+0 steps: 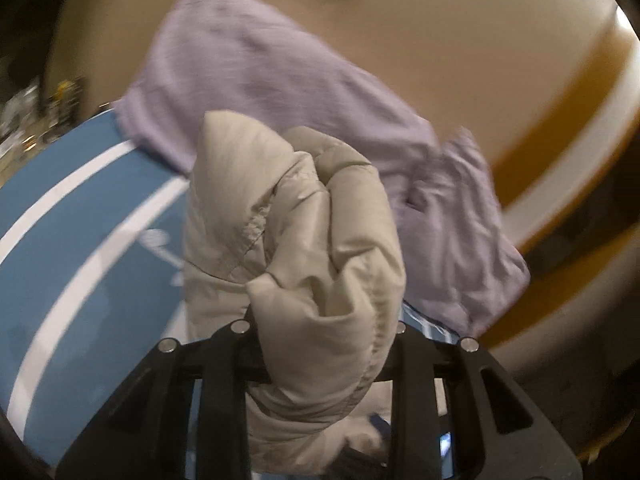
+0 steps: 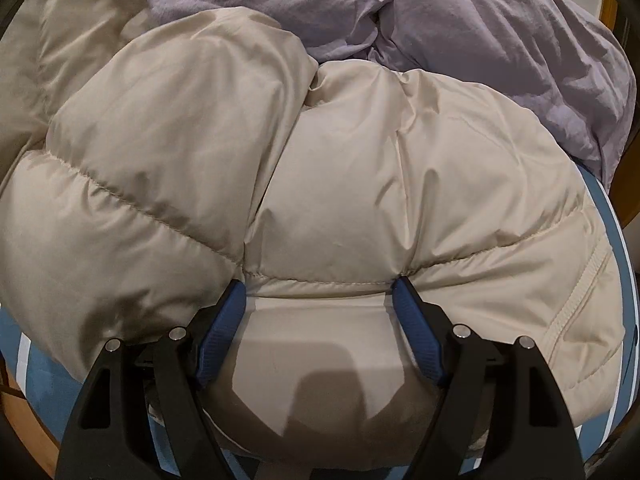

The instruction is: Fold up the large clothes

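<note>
Treat the beige puffer jacket [image 2: 320,184] as light, soft and slippery: your left gripper [image 1: 320,344] is clamped on a bunched fold, while your right gripper [image 2: 318,308] stands wide, straddling a quilted seam ahead without pinching.

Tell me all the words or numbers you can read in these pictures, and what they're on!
None can be read.
Blue mat: a small white mark shows near the beige puffy jacket, too blurred to read.
Beige puffy jacket: no label or brand shows in either view.
Purple garment: no writing shows.
</note>
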A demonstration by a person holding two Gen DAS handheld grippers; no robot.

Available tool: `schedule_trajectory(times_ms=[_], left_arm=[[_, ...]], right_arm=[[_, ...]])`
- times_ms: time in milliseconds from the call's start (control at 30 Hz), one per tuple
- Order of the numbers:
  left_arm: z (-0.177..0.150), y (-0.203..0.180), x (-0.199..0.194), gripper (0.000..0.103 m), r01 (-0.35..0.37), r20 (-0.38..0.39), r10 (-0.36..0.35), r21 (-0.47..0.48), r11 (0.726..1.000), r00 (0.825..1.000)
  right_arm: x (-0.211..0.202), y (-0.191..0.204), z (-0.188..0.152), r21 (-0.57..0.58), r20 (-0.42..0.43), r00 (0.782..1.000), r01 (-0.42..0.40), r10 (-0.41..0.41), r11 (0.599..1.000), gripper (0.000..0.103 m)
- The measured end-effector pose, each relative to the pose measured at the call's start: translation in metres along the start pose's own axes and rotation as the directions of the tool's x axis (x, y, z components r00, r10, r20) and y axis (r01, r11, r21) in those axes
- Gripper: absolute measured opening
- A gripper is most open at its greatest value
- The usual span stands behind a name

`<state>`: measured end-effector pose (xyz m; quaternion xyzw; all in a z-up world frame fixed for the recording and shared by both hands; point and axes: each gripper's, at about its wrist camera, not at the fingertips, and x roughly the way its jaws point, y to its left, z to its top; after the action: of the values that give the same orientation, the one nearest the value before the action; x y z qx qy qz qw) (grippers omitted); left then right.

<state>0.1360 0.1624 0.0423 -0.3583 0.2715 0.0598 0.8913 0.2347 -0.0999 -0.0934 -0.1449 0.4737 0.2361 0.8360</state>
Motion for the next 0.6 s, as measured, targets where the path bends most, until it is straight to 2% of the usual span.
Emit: schedule_trajectory(times_ms=[167, 400, 600], left_arm=[[-0.017, -0.054, 0.010, 0.029, 0.090, -0.050, -0.085, 0.122, 0.988, 0.995], [-0.044, -0.108, 0.038, 0.029, 0.185, -0.152, -0.158, 0.190, 0.964, 0.976], [-0.067, -0.137, 0.065, 0.029, 0.231, -0.233, -0.178, 0.226, 0.946, 0.956]], right_arm=[[-0.008, -0.003, -0.003, 0.001, 0.000, 1.000, -0.009, 0.009, 1.000, 0.077], [-0.033, -0.022, -0.009, 0.028, 0.046, 0.998, -0.037, 0.035, 0.999, 0.077], [-0.058, -0.058, -0.015, 0.090, 0.100, 0.994, 0.030, -0.039, 0.995, 0.077]])
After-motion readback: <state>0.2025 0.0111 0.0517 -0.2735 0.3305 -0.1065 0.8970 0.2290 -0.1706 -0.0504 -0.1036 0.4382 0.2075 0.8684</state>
